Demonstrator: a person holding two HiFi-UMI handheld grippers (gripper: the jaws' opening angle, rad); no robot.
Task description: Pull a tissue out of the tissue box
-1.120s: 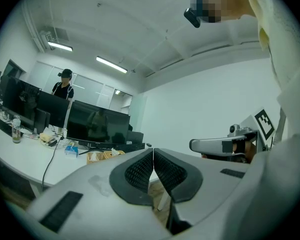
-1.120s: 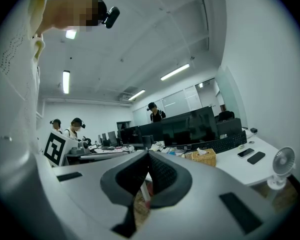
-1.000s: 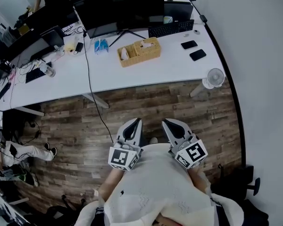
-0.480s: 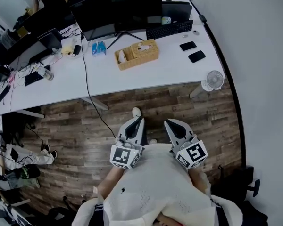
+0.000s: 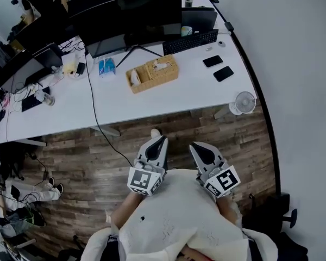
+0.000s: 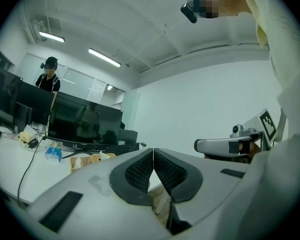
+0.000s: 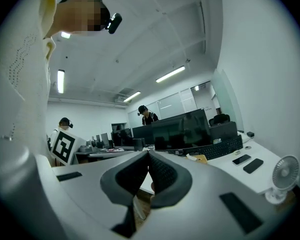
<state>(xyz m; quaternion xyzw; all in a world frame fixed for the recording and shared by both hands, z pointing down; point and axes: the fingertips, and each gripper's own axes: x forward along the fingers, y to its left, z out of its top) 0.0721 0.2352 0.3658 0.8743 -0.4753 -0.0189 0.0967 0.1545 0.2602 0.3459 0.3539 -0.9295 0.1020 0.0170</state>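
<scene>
1. On the white desk (image 5: 152,99), well ahead of both grippers, stands the wicker tissue box (image 5: 164,69). A white tissue (image 5: 161,65) shows at its top opening.
2. Left gripper (image 5: 162,140): held level over the wood floor (image 5: 81,156), close to the person's body and pointing toward the desk. In the left gripper view (image 6: 153,151) its jaws are closed, the ribbed pads meet at the tips, and nothing lies between them.
3. Right gripper (image 5: 193,145): held beside the left one, apart from it and aimed the same way. In the right gripper view (image 7: 148,153) its jaws are likewise pressed together and empty.
4. Relation: the tissue box lies beyond the desk's near edge, with a strip of floor between it and the jaw tips, and neither gripper touches it. In the left gripper view the tissue box (image 6: 92,161) sits low and to the left of the closed jaws.
5. In the right gripper view a small tan shape (image 7: 200,158) before the keyboard (image 7: 215,148) is probably the same box, though it is too small to confirm.
6. Surroundings: a dark monitor (image 5: 130,15) behind the box, two phones (image 5: 218,68) to its right, and a small fan (image 5: 244,102) near the desk's right end.
</scene>
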